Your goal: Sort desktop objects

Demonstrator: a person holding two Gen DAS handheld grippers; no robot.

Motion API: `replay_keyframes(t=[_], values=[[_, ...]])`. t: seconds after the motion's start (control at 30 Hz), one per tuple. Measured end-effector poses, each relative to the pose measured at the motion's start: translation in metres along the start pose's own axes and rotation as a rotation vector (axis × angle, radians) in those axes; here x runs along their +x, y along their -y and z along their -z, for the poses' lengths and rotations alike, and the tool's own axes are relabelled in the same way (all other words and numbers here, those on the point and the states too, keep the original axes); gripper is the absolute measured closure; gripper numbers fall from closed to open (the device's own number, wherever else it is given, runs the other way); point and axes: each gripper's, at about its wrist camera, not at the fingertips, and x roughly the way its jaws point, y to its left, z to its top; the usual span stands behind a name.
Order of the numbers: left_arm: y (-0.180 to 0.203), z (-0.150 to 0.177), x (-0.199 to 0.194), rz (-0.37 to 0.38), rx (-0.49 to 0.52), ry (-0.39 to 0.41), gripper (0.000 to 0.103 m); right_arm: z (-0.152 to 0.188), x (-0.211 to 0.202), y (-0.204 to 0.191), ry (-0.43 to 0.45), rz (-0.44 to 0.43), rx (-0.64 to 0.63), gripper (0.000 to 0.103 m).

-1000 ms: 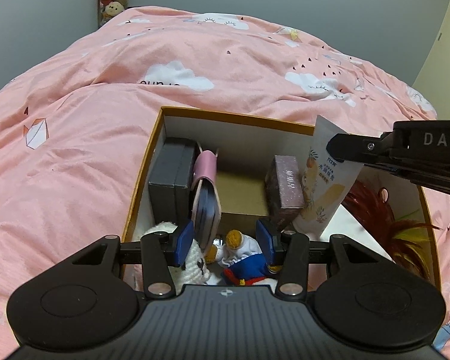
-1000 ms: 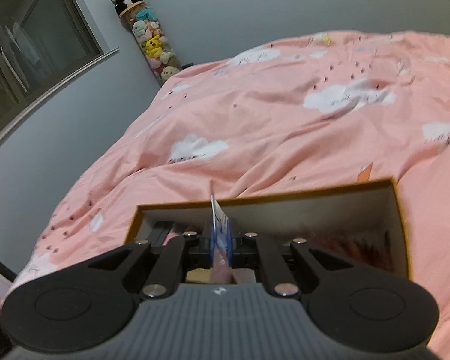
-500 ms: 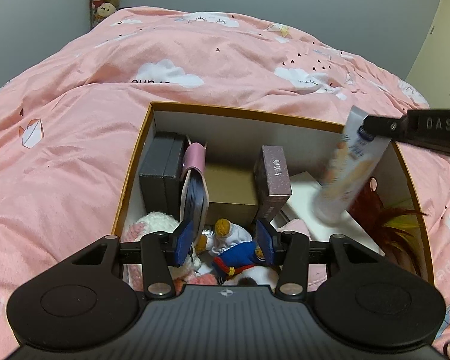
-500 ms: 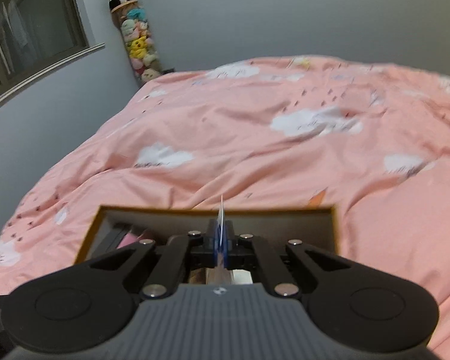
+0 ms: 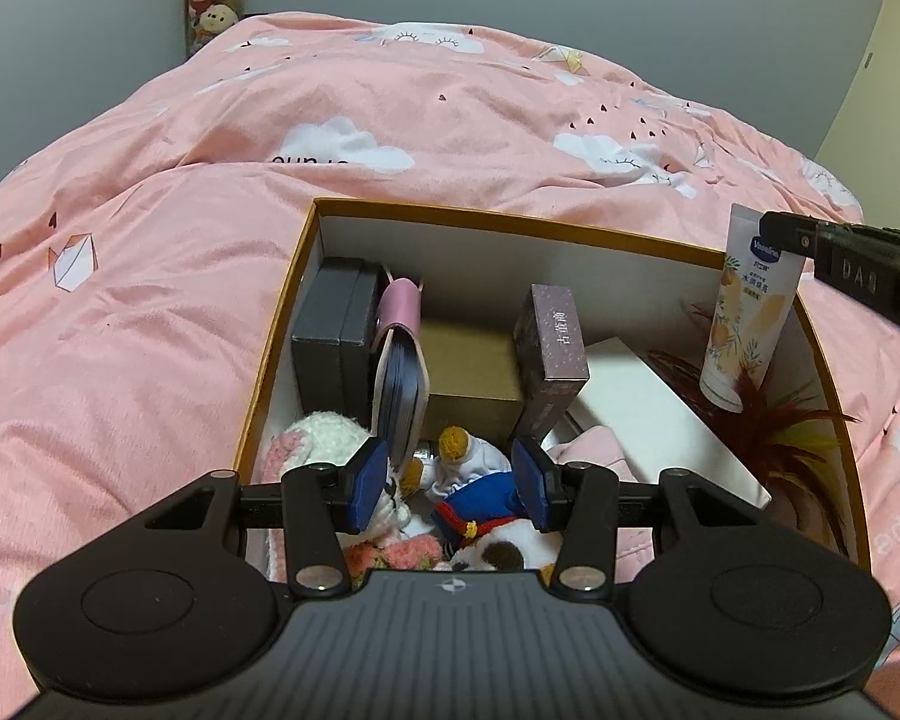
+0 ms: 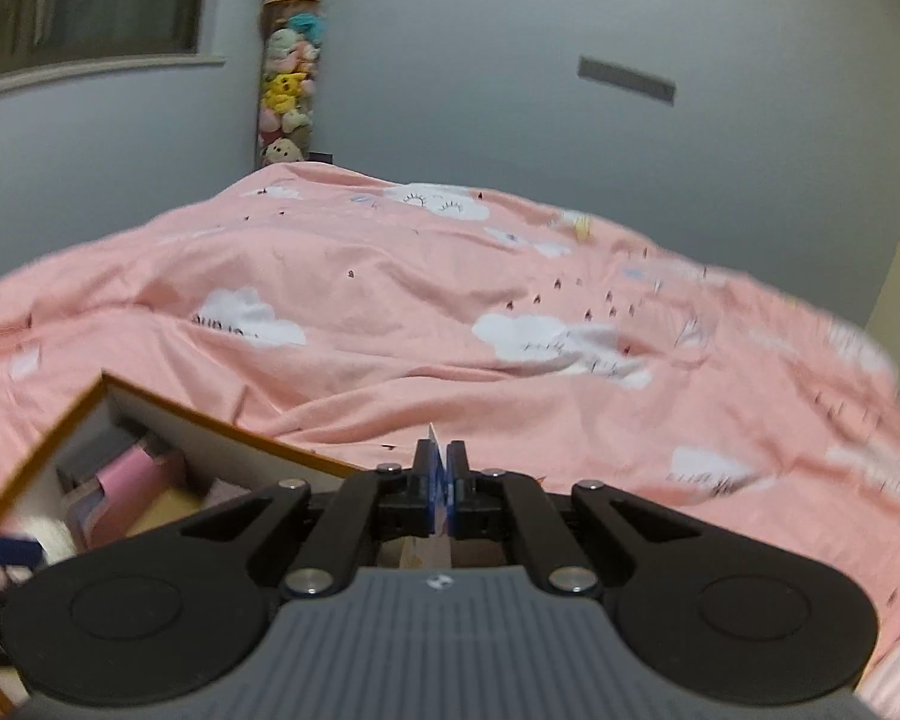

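Pink bedding (image 5: 150, 330) lies under our open box (image 5: 282, 324), with grey walls behind. Our right gripper (image 6: 441, 495) pinches the flat top of a lotion tube (image 5: 744, 324), which hangs over the box's right side. Our left gripper (image 5: 450, 483) waits half open and empty above the toys. Next, we think, the tube needs a free spot.

We look down over our left gripper (image 5: 448, 483), its blue-padded jaws standing apart above a small plush doll in a blue and white sailor suit (image 5: 477, 489). It lies in an open orange-rimmed cardboard box (image 5: 510, 222) on the pink cloud-print bed (image 5: 150, 300). At the box's right wall our right gripper (image 5: 777, 234) pinches the flat end of a white printed lotion tube (image 5: 744, 312), cap hanging downward.
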Motion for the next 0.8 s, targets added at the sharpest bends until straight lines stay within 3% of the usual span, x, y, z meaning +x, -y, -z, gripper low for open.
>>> replay_keyframes(t=[0.13, 0.37, 0.5, 0.8], values=[[0.0, 0.0, 0.0, -0.001, -0.001, -0.002, 0.049, 0.01, -0.001, -0.007, 0.008, 0.02, -0.091, 0.1], [0.004, 0.003, 0.002, -0.002, 0.013, -0.013, 0.049, 0.019, 0.002, -0.009, 0.032, -0.063, -0.049, 0.101], [0.006, 0.005, 0.0, -0.001, 0.014, -0.013, 0.049, 0.025, 0.01, -0.03, 0.054, -0.061, -0.148, 0.101], [0.008, 0.008, 0.001, 0.012, 0.015, -0.017, 0.049, 0.043, 0.013, -0.022, -0.044, -0.037, -0.085, 0.1]])
